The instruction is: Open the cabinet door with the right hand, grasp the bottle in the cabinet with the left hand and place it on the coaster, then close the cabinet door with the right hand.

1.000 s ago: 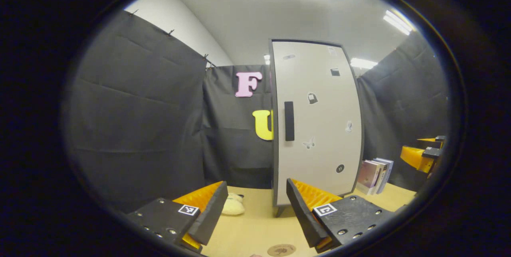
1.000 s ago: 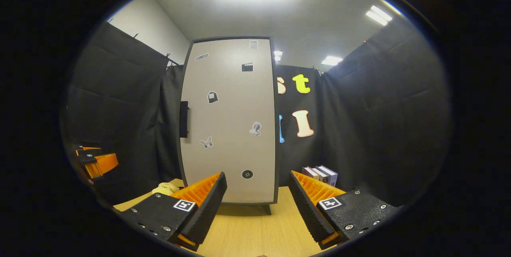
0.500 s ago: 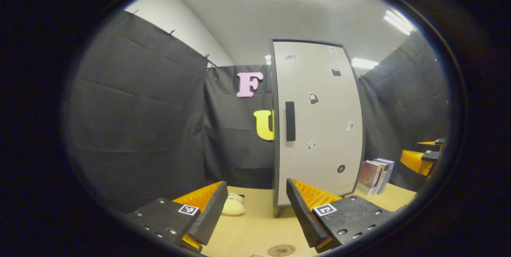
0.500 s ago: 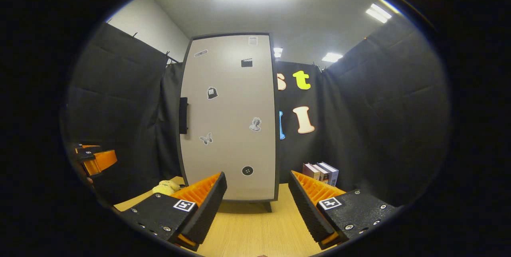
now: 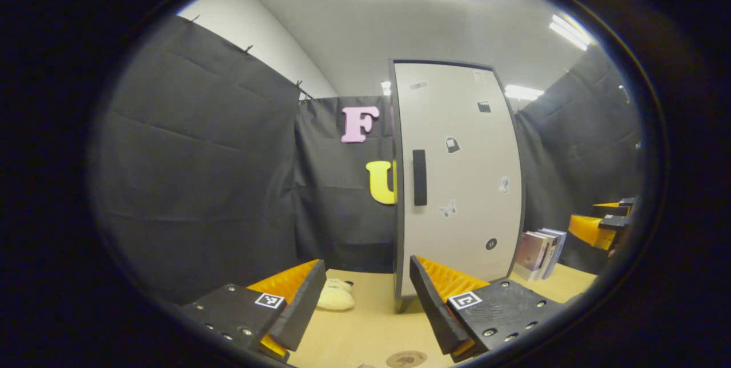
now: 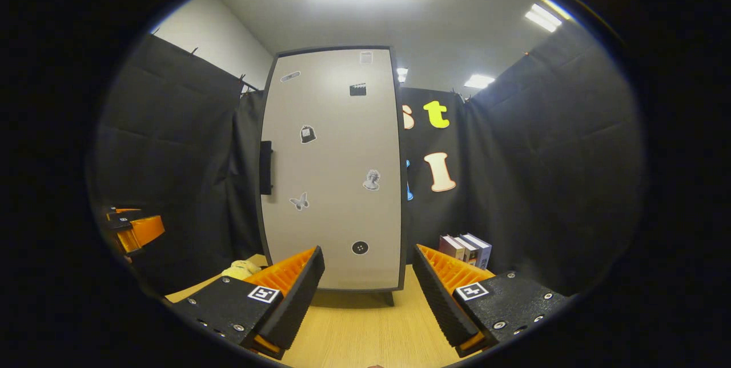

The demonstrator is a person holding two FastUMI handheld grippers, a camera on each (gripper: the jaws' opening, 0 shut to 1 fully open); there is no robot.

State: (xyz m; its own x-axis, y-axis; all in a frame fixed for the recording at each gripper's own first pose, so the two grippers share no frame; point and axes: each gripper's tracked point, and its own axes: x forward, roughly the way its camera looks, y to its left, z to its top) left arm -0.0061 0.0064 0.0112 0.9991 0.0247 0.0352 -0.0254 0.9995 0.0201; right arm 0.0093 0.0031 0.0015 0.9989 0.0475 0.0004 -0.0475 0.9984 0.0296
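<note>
I count one tall pale grey cabinet with a dark frame (image 6: 331, 168), centre of the right gripper view, its single door carrying one black vertical handle (image 6: 265, 167) and six small stickers. Lower right of it stand three upright books (image 6: 464, 249). One cream plush toy (image 5: 336, 295) lies lower centre in the left gripper view, with one round brown coaster (image 5: 406, 359) at bottom.

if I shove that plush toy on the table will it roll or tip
Probably neither. The plush toy lies low and slumped on the table, so it would likely slide or squash. It looks soft, so probably light and floppy. It sits left of the cabinet, apart from it.
</note>
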